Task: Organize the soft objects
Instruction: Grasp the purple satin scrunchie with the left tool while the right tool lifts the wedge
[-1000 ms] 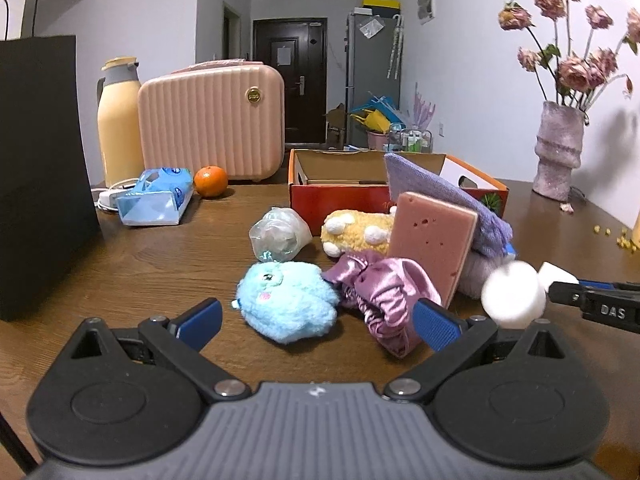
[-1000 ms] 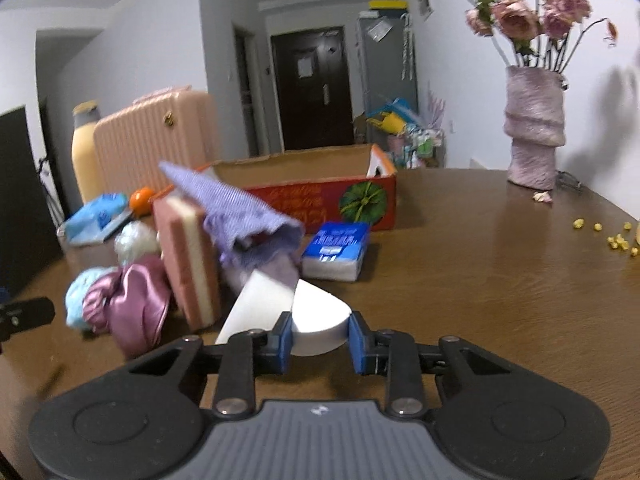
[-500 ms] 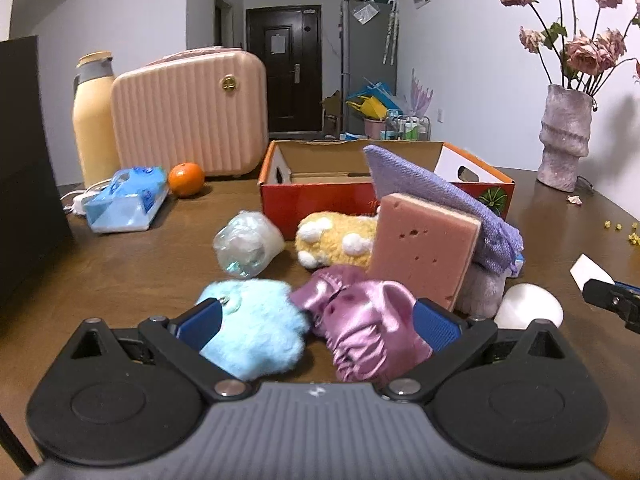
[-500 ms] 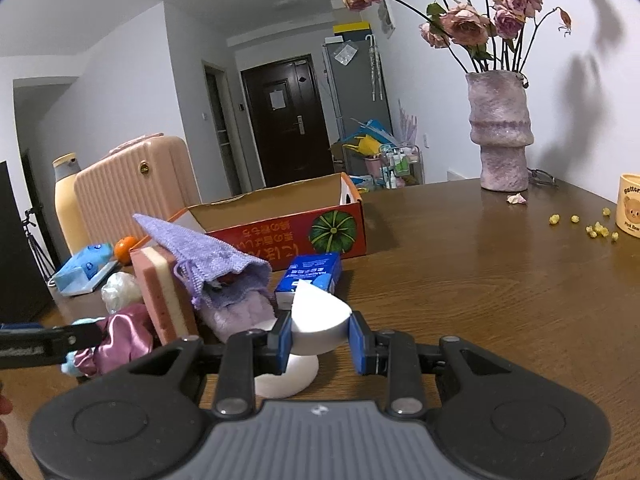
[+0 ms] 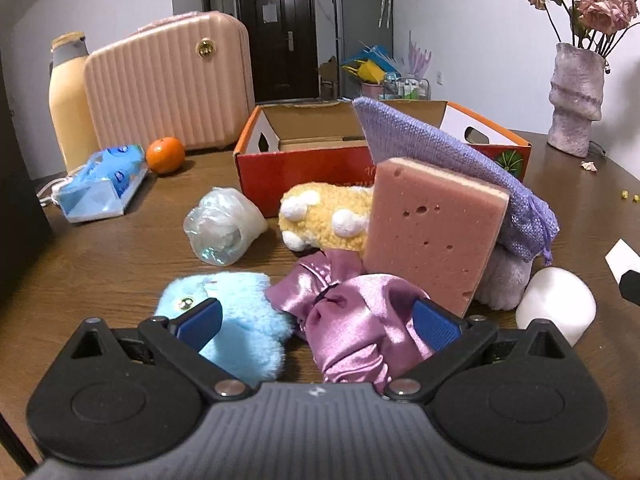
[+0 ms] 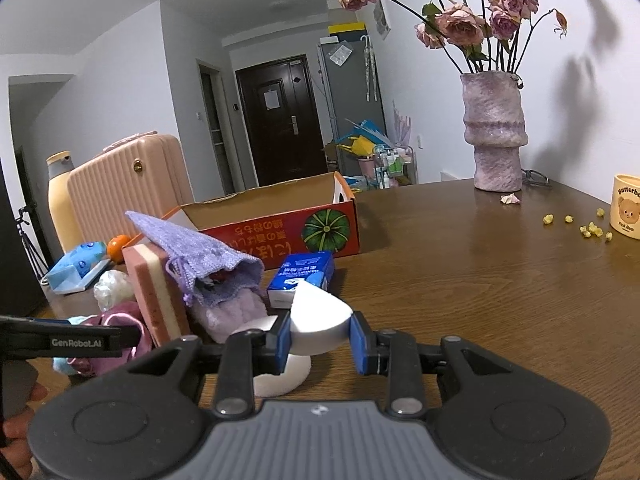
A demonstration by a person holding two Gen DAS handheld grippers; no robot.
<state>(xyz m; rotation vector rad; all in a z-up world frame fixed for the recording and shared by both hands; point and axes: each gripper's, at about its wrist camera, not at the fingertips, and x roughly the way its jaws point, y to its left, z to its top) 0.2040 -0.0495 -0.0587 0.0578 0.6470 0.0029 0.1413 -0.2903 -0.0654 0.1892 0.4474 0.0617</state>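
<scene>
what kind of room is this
Most likely a home living or dining room: a wooden table with a vase of dried roses, a front door and a fridge behind.

1. Plush toy (image 5: pixel 236 328) and satin scrunchie (image 5: pixel 352 320) side by side on the bench (image 5: pixel 100 264), nearest the left-wrist camera.
2. At 12 o'clock behind the scrunchie: sponge (image 5: pixel 432 232) on edge, knit pouch (image 5: pixel 452 160) draped on top.
3. Behind those: cardboard box (image 5: pixel 296 168).
4. At 10 o'clock of the box: orange (image 5: pixel 165 155), suitcase (image 5: pixel 168 84) behind.
</scene>
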